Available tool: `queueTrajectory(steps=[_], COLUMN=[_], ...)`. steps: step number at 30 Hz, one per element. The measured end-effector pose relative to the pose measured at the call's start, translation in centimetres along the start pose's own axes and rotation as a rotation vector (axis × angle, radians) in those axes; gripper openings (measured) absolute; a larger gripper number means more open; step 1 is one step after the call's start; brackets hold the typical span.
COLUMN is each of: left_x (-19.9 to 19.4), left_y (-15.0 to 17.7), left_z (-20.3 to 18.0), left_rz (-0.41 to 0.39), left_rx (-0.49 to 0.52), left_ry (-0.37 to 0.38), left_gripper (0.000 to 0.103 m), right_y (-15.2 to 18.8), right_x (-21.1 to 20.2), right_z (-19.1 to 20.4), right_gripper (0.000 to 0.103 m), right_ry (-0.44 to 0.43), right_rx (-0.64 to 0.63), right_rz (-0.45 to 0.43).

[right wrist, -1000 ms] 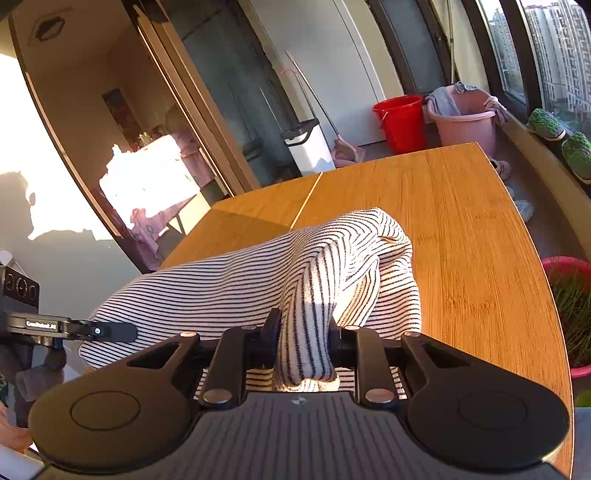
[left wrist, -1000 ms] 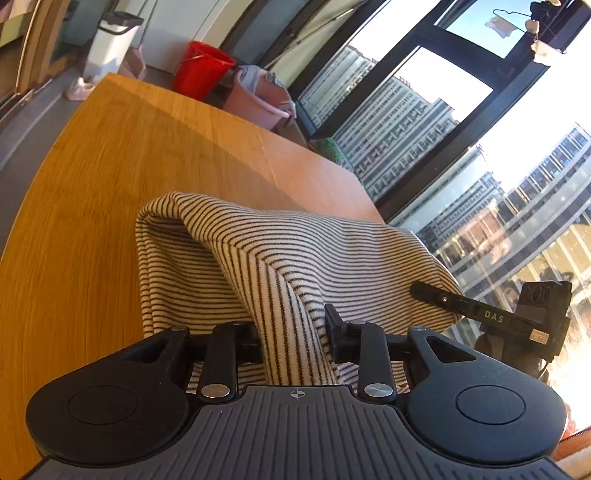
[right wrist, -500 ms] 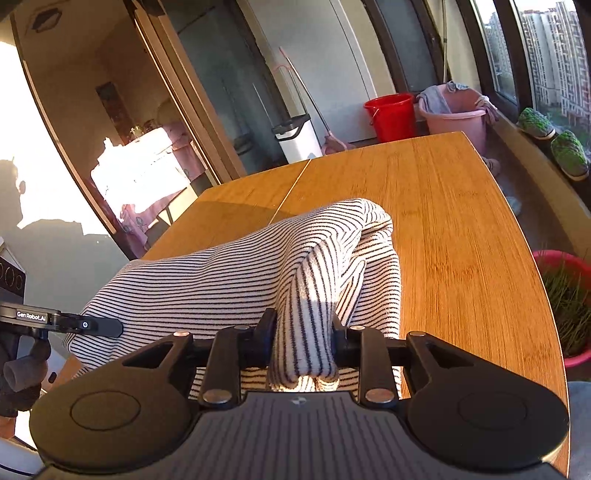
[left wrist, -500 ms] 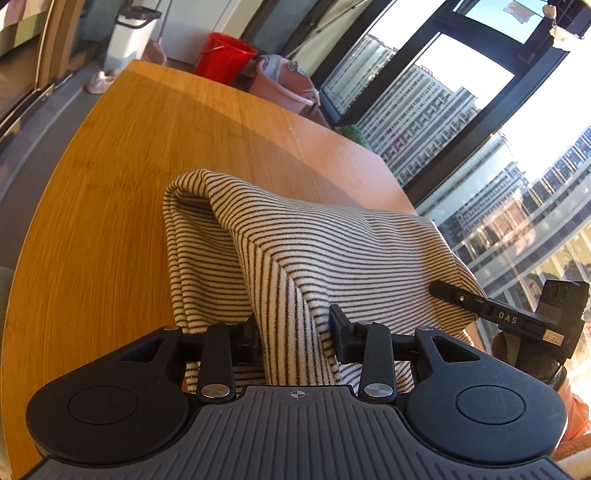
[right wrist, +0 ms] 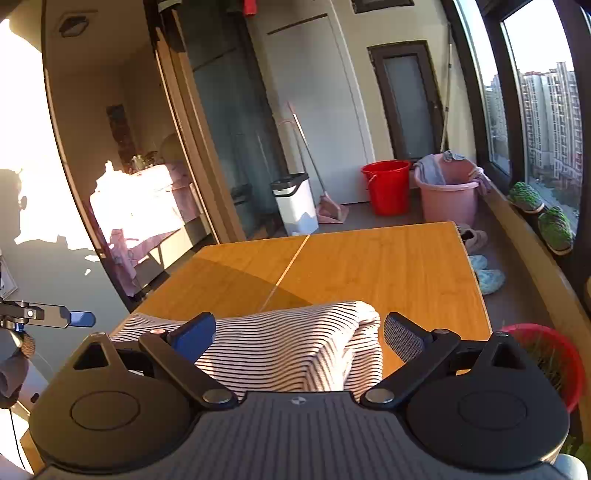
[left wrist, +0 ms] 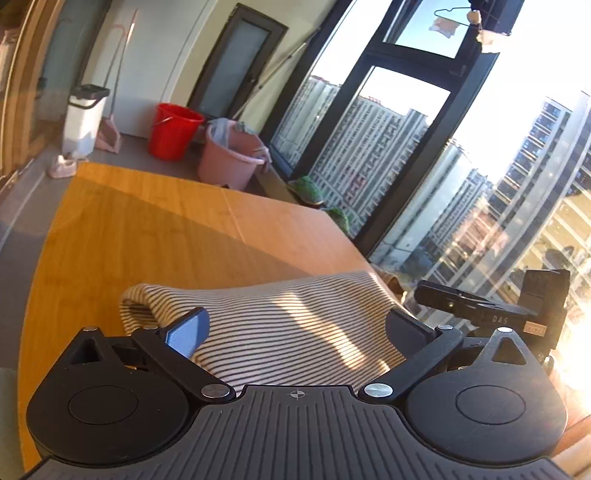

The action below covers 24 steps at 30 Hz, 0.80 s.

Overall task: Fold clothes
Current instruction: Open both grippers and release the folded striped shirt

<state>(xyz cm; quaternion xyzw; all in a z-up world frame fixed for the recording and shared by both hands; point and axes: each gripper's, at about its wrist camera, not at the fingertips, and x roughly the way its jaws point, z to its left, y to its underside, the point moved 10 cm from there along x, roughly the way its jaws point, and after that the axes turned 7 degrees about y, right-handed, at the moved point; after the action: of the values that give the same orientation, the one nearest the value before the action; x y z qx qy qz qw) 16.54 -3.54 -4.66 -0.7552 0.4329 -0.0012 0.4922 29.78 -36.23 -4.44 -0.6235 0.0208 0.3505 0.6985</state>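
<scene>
In the left wrist view the left gripper (left wrist: 295, 325) is seen with its jaws spread wide and opening; the striped garment (left wrist: 280, 328) lies between and below the fingers, and neither pad is pressed on it. The garment is folded over and rests on the near part of the wooden table (left wrist: 147, 236). Only in this view are the window (left wrist: 424, 110) with the tower blocks outside and a hanger with a cloth (left wrist: 443, 22) high up shown so fully. At the right edge the right gripper (left wrist: 480, 314) is seen from the side, and the letters "DAS" can be read on it; a small label beside them is too small to be read.

In the right wrist view the right gripper (right wrist: 299, 332) is likewise seen with its jaws wide and opening, the striped garment (right wrist: 280, 350) lying loose between the fingers. At the far left the tip of the left gripper (right wrist: 55, 317) is shown, well apart from the cloth. Only here are a sunlit room behind glass (right wrist: 136, 199) and a red basin (right wrist: 546, 354) to the right of the table shown.

Beyond the table's far edge a white bin (right wrist: 295, 203), a red bucket (right wrist: 386, 184) and a pink tub (right wrist: 448, 192) holding cloth are seen in both views. The far half of the table is bare.
</scene>
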Motion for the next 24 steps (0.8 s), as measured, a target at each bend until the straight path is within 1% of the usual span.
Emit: queueTrajectory(steps=[1,2,3,4,5,6,7,8,11,15,19,24], left_x=[1.2,2.1,3.3,4.6,5.6,6.3,6.2,6.0,5.7,6.2,6.2,6.0], left_y=[0.2,0.6,1.3,2.1,3.0,3.7,3.6,3.5,3.5,3.2,3.5,3.5], left_z=[-0.6,-0.7,-0.1,0.4,1.4,2.3,2.4,2.4,2.6,2.8,2.6,2.8], left_rz=[0.020,0.046,0.087,0.128,0.168,0.190,0.176,0.159,0.156,0.153,0.150,0.137], left_rx=[0.001,-0.003,-0.018,-0.034,-0.053,-0.068,-0.051,-0.033,-0.036,-0.008,0.022,0.024], left_ry=[0.027,0.034,0.026,0.017,-0.013,-0.032,-0.023,-0.012,-0.006,-0.023,-0.032,-0.024], left_gripper=[0.103,0.103,0.103,0.103,0.103,0.103,0.103,0.103,0.103,0.103,0.103,0.103], right_y=[0.0,0.1,0.2,0.6,1.1,2.1,2.8,3.1,3.6,4.2,4.6,4.8], right_x=[0.7,1.6,2.5,3.8,5.2,6.6,7.6,7.8,7.2,6.6,6.3,6.2], right_z=[1.0,1.8,2.6,2.7,2.5,1.9,1.2,1.2,1.3,1.7,2.0,2.3], right_gripper=[0.098,0.098,0.098,0.098,0.098,0.099,0.099,0.103,0.103,0.103,0.103,0.103], right_ry=[-0.024,-0.047,-0.070,-0.086,-0.099,-0.100,-0.106,-0.136,-0.147,-0.140,-0.121,-0.097], right_rx=[-0.017,-0.030,-0.042,-0.028,0.000,0.053,0.109,0.143,0.127,0.089,0.052,0.020], right_rz=[0.008,0.020,0.035,0.071,0.117,0.178,0.215,0.199,0.180,0.159,0.138,0.122])
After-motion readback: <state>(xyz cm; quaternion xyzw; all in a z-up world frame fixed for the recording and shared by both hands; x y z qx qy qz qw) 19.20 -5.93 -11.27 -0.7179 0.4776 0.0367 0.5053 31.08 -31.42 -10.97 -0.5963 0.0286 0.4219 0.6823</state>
